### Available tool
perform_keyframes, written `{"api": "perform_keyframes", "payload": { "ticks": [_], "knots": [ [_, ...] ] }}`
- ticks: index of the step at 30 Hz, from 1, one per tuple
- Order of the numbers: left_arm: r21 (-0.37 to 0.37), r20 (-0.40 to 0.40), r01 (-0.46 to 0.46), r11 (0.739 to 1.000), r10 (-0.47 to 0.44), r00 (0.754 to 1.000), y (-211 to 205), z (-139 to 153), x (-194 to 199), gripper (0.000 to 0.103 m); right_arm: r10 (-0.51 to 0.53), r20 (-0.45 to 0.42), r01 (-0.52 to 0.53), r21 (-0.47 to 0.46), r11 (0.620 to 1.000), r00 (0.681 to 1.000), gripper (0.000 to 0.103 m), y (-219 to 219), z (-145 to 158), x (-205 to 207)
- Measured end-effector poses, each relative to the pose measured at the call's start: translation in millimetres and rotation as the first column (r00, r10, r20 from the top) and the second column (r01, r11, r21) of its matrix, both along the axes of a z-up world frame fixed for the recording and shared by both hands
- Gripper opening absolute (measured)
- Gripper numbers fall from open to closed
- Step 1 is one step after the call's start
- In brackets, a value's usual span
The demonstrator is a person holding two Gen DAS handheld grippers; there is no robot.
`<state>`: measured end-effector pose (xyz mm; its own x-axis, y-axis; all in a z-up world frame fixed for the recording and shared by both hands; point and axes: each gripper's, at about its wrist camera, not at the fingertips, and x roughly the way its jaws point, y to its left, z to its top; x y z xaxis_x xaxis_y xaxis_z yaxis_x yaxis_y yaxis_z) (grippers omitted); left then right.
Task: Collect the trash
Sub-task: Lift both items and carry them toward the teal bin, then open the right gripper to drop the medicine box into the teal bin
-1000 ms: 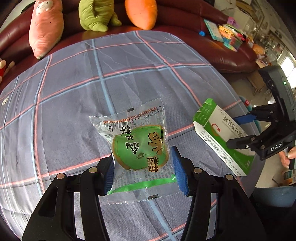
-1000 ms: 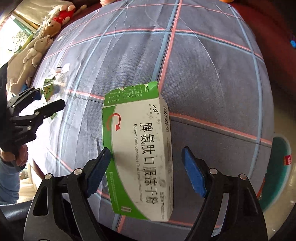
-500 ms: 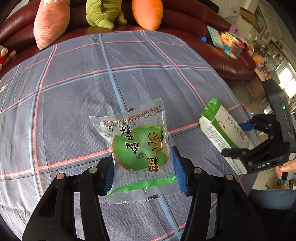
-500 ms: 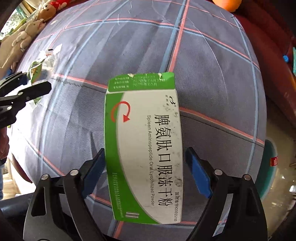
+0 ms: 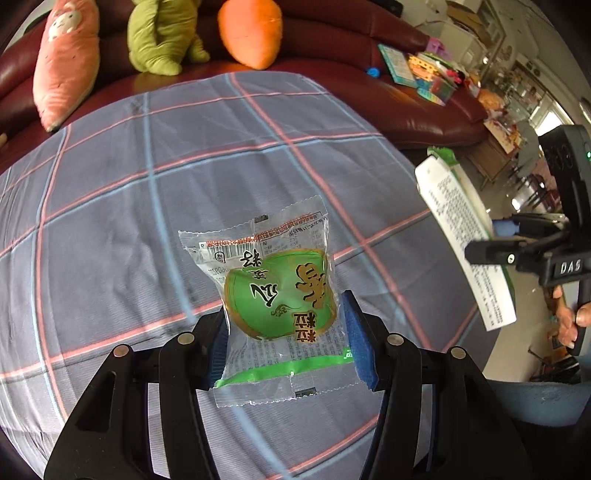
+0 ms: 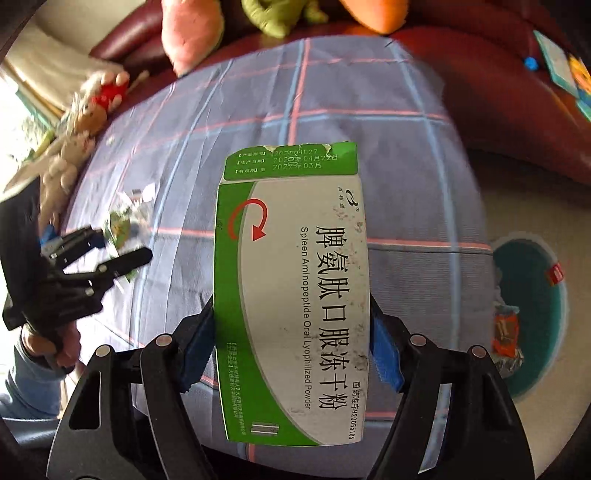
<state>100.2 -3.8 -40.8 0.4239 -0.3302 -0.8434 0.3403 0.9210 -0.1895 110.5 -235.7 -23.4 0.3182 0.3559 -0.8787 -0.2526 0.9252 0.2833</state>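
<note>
My left gripper (image 5: 284, 332) is shut on a clear snack wrapper with a green label (image 5: 273, 291) and holds it above the plaid tablecloth (image 5: 147, 206). My right gripper (image 6: 291, 343) is shut on a green and white medicine box (image 6: 295, 295), lifted off the table. The box also shows in the left wrist view (image 5: 465, 240) at the right, held past the table edge by the right gripper (image 5: 517, 251). The left gripper (image 6: 99, 258) with its wrapper (image 6: 122, 225) shows at the left of the right wrist view.
A teal trash bin (image 6: 528, 310) with wrappers inside stands on the floor right of the table. Plush toys (image 5: 162, 33) sit on the dark red sofa (image 5: 388, 96) behind the table. More stuffed toys (image 6: 81, 125) lie at the far left.
My right gripper closed on the medicine box and lifted it off the table edge. My left gripper kept hold of the wrapper and rose slightly.
</note>
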Motion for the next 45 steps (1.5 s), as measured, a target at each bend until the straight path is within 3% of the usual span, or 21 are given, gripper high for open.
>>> {"api": "perform_keyframes", "payload": {
  "ticks": [10, 24, 35, 45],
  "knots": [
    [0.011, 0.026, 0.155, 0.988, -0.155, 0.988, -101.9, 20.1, 6.3, 0.056, -0.220, 0.063, 0.214, 0.093, 0.972, 0.973, 0.070, -114.3, 22.3, -15.1],
    [0.002, -0.003, 0.309, 0.951, -0.309, 0.951, -245.7, 16.4, 20.9, 0.056, -0.505, 0.027, 0.498, 0.126, 0.858, 0.863, 0.070, -279.6, -11.4, -48.5],
    [0.008, -0.053, 0.346, 0.938, -0.345, 0.937, -296.2, -3.0, 43.5, 0.056, -0.505, -0.064, 0.508, 0.164, 0.846, 0.861, 0.074, -297.2, -57.0, -9.9],
    [0.011, -0.083, 0.372, 0.928, -0.370, 0.925, -318.7, -16.3, 48.8, 0.056, -0.546, -0.079, 0.552, 0.157, 0.819, 0.834, 0.077, -311.8, -63.7, -13.8]
  ]
}}
